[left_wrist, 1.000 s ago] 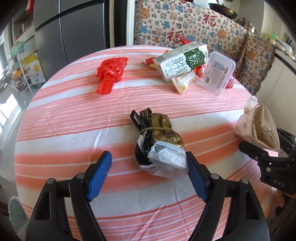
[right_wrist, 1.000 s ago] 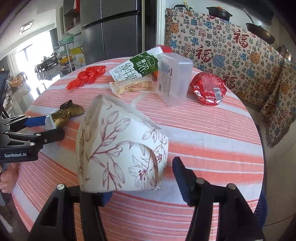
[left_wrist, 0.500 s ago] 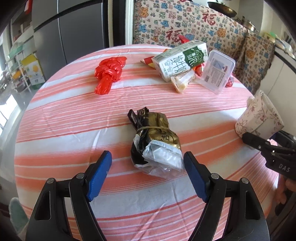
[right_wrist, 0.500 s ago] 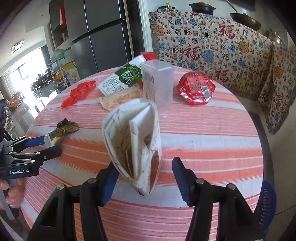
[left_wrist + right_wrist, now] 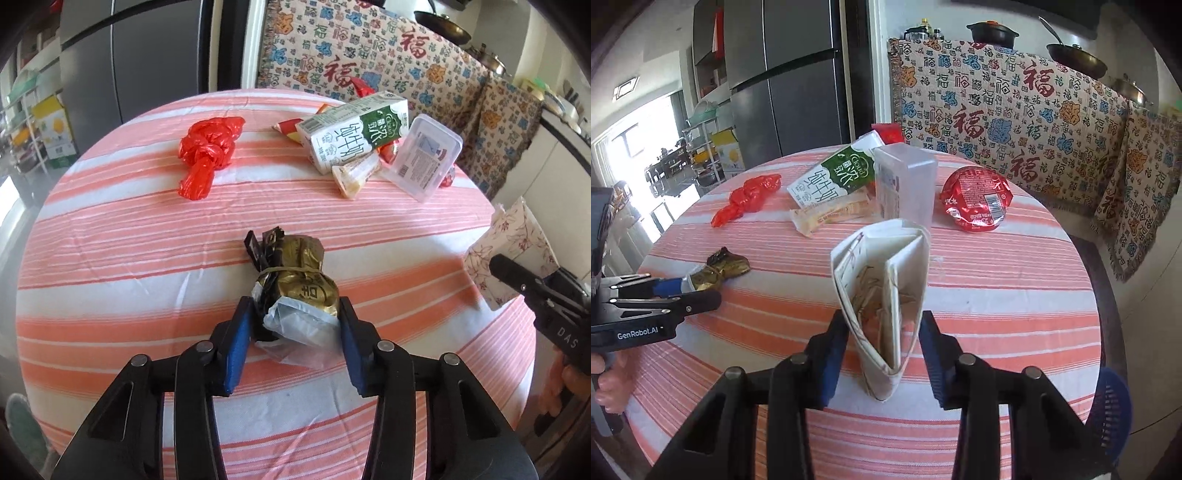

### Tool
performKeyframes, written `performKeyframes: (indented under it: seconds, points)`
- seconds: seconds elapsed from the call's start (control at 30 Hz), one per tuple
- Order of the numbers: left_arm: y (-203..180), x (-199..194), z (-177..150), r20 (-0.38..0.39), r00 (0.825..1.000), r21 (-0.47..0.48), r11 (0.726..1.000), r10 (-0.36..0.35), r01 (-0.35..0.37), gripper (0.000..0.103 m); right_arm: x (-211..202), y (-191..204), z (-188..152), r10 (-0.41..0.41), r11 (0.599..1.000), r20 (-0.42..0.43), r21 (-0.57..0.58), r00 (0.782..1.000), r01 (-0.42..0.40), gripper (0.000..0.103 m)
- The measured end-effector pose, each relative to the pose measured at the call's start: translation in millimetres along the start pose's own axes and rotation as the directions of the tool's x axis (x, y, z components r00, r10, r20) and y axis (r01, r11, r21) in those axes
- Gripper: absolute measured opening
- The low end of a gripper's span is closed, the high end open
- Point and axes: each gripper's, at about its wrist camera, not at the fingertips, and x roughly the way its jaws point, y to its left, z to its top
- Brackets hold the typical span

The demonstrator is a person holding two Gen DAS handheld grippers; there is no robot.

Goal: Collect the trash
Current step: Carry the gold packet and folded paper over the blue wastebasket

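A crumpled gold and black wrapper [image 5: 299, 273] with a clear plastic end lies on the striped round table [image 5: 110, 240]. My left gripper [image 5: 295, 314] is closing on it, and both blue pads touch its sides. A folded paper box with a floral print [image 5: 882, 266] stands upright near the table's right edge. My right gripper [image 5: 882, 325] is closing on the box, its pads pressing the lower sides. In the right wrist view the left gripper [image 5: 683, 291] is at the far left beside the wrapper [image 5: 727, 264].
At the far side of the table lie a knotted red plastic bag [image 5: 208, 147], a green and white milk carton [image 5: 354, 133], a snack bar wrapper [image 5: 356, 173], a clear plastic box [image 5: 424, 155] and a red lidded cup [image 5: 977, 199]. A blue basket [image 5: 1112, 402] sits below the table's right edge.
Both grippers' jaws have narrowed, the left onto the gold wrapper and the right onto the paper box. The paper box has turned so that its open folds face the right wrist camera.
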Motion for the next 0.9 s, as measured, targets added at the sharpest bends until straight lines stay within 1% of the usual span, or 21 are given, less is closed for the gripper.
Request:
performKeyframes:
  seconds: [0.2, 0.37, 0.43, 0.53, 0.67, 0.73, 0.8, 0.9]
  points:
    - [-11.8, -15.2, -1.8, 0.026, 0.998, 0.0, 0.999, -0.05, 0.05, 0.043, -16.1, -16.5, 4.9, 0.052, 0.995, 0.01, 0.08, 0.999, -0.052, 0.038]
    - [-44.6, -25.8, -0.7, 0.035, 0.995, 0.05, 0.995, -0.088, 0.087, 0.043, -29.8, -36.1, 4.6, 0.063, 0.99, 0.009, 0.127, 0.998, -0.063, 0.038]
    - [-59.5, -29.9, 0.9, 0.036, 0.994, 0.069, 0.992, -0.105, 0.103, 0.043, -36.6, -46.0, 3.6, 0.052, 0.988, 0.01, 0.142, 0.999, -0.053, 0.038]
    - [-84.7, -34.4, 6.7, 0.033, 0.988, 0.082, 0.986, -0.15, 0.147, 0.043, -47.7, -64.1, 0.9, 0.039, 0.984, 0.015, 0.173, 0.999, -0.041, 0.039]
    - [-123.7, -40.0, 15.6, 0.031, 0.98, 0.115, 0.974, -0.198, 0.193, 0.043, -67.9, -94.6, -1.9, -0.006, 0.98, 0.024, 0.199, 1.0, 0.001, 0.038]
    - [-147.8, -40.9, 21.3, 0.023, 0.973, 0.134, 0.965, -0.231, 0.226, 0.043, -79.9, -114.0, -1.9, -0.037, 0.976, 0.031, 0.214, 0.999, 0.029, 0.039]
    - [-172.8, -40.6, 26.2, 0.012, 0.964, 0.15, 0.954, -0.265, 0.26, 0.043, -91.9, -139.2, -3.6, -0.079, 0.969, 0.028, 0.237, 0.997, 0.07, 0.039]
    - [-221.8, -36.6, 32.1, -0.008, 0.95, 0.196, 0.931, -0.312, 0.307, 0.044, -107.1, -184.9, -11.2, -0.147, 0.947, 0.002, 0.288, 0.989, 0.141, 0.039]
